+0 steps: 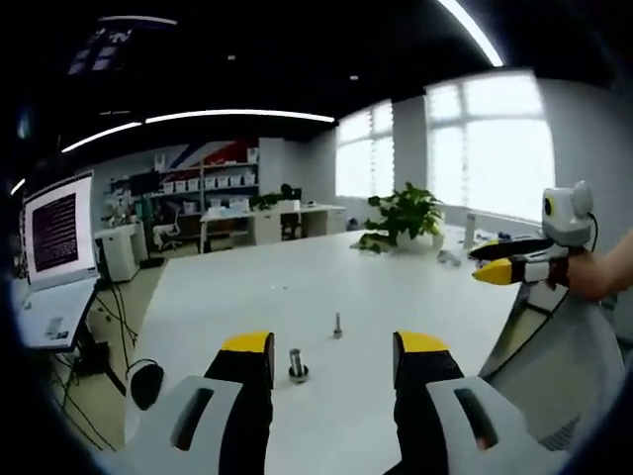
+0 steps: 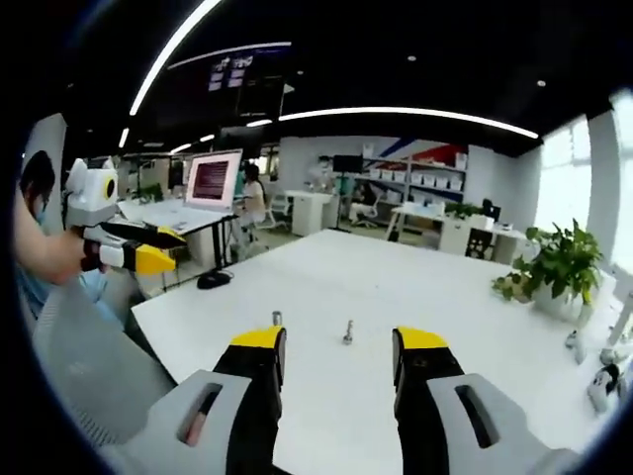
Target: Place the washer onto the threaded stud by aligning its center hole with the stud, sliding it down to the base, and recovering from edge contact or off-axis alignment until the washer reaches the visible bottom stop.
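Above a white table (image 1: 247,287), two handheld grippers hover, each with yellow-tipped black jaws. From the left gripper view, the left gripper (image 1: 333,354) has its jaws spread wide with nothing between them. Just beyond its left jaw stands one short metal piece on a round base (image 1: 297,365), touching the table; whether this is the washer is too small to tell. One thin threaded stud (image 1: 337,324) stands upright a little farther out. From the right gripper view, the right gripper (image 2: 337,348) is likewise spread and empty, the stud (image 2: 348,332) standing between its jaws. One potted plant (image 1: 406,215) sits on the table's far side; one laptop (image 2: 210,185) rests on a neighbouring desk.
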Demonstrator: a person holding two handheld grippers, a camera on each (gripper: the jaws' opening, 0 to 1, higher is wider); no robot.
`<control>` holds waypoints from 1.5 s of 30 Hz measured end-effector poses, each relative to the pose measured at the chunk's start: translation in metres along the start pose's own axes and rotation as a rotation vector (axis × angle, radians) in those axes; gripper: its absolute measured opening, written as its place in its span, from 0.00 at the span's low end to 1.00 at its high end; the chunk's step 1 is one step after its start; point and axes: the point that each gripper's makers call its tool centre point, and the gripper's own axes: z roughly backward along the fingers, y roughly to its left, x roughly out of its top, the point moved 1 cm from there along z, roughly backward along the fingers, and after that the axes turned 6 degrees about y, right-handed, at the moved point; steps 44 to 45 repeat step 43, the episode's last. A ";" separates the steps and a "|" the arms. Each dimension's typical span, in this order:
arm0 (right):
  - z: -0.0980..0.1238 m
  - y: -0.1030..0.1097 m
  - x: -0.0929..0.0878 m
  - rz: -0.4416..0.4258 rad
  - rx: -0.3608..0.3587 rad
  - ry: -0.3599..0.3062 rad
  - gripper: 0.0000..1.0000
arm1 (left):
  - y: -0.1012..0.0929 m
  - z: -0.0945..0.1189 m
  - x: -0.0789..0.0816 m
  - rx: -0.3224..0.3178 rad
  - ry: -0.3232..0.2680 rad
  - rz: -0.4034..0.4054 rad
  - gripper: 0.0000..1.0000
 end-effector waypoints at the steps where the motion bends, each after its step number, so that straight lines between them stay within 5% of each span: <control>1: -0.003 0.001 -0.001 0.000 0.008 0.010 0.47 | -0.001 -0.001 0.002 -0.004 -0.007 -0.005 0.46; 15: -0.004 0.005 -0.009 0.034 0.026 0.048 0.47 | 0.005 0.000 0.001 0.010 -0.013 0.046 0.45; 21: -0.004 0.007 -0.009 0.064 0.023 0.046 0.47 | -0.002 -0.002 0.001 0.001 -0.002 -0.006 0.45; 45: -0.009 0.013 -0.019 0.086 0.048 0.100 0.47 | -0.003 -0.003 -0.005 -0.005 0.023 -0.006 0.45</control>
